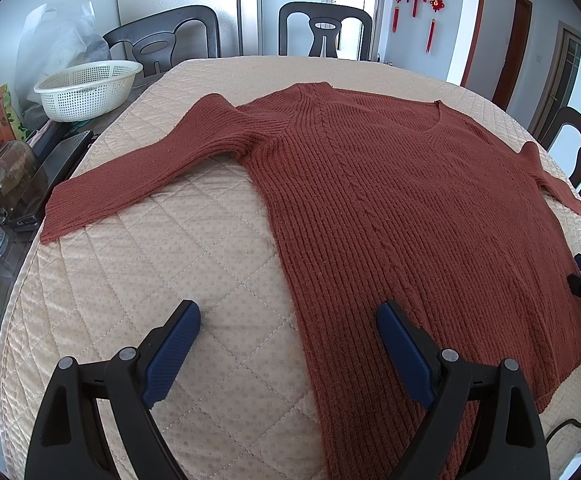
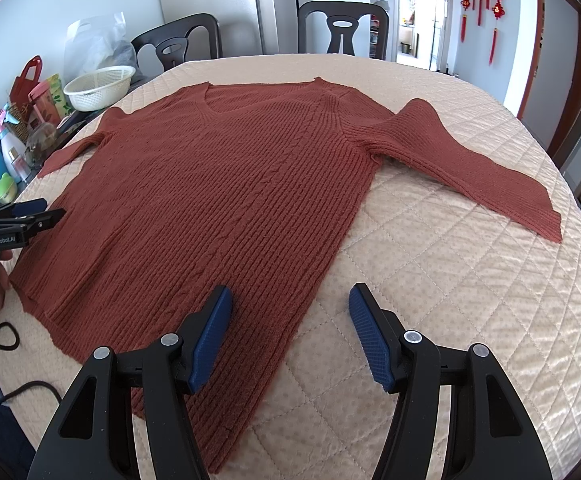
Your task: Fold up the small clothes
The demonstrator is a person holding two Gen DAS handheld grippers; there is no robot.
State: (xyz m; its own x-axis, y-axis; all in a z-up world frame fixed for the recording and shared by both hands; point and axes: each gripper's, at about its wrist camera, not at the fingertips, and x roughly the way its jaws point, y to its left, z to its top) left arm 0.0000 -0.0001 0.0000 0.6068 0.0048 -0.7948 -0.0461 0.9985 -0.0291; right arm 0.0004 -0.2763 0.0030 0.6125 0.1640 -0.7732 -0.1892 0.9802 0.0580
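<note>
One rust-red rib-knit sweater (image 1: 390, 200) lies flat, both sleeves spread, on the quilted beige tabletop (image 1: 170, 280). Left gripper (image 1: 288, 346) and right gripper (image 2: 290, 332) both gape, holding nothing.

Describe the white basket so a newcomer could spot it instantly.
Start at the quilted beige table cover under the rust sweater. Off its far-left edge, before the dark chairs, sits the white basket. It is the only perforated, bowl-shaped thing in that clutter.
</note>
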